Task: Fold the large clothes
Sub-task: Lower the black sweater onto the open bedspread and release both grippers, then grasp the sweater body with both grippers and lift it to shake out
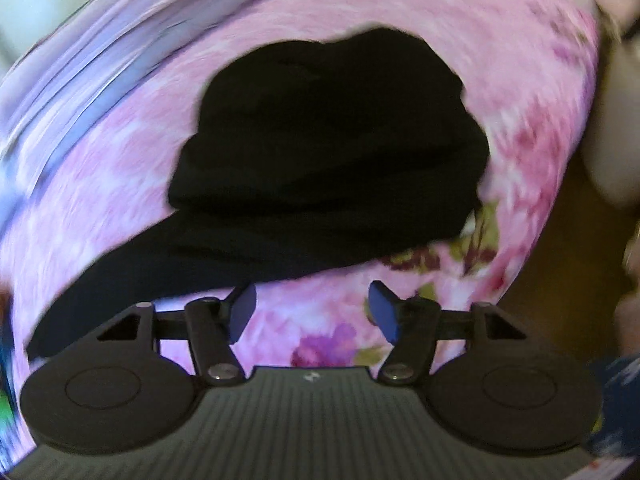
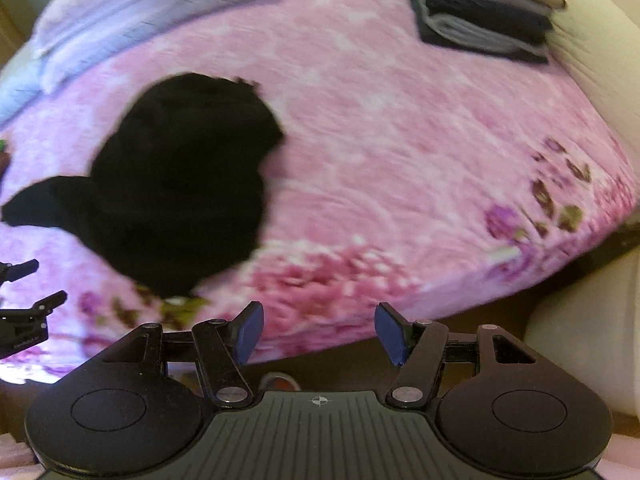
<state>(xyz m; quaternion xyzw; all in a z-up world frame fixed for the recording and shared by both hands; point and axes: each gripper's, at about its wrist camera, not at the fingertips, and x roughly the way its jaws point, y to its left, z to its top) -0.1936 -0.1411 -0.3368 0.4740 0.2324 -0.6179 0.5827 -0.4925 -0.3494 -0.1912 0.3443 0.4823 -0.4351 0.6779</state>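
A black garment (image 1: 320,160) lies bunched in folded layers on a pink flowered bedspread (image 1: 520,92), with one long flap trailing toward the lower left. My left gripper (image 1: 312,312) is open just short of the garment's near edge, nothing between its blue pads (image 1: 244,304). In the right wrist view the same black garment (image 2: 180,184) lies left of centre on the bedspread (image 2: 400,140). My right gripper (image 2: 318,332) is open at the bed's near edge, to the right of the garment. The left gripper's fingers (image 2: 36,288) show at the far left.
A stack of folded dark and grey clothes (image 2: 480,20) sits at the bed's far right corner. Pale purple bedding (image 2: 120,12) runs along the far left side. A cream cushioned surface (image 2: 580,360) stands to the right, past the bed's edge.
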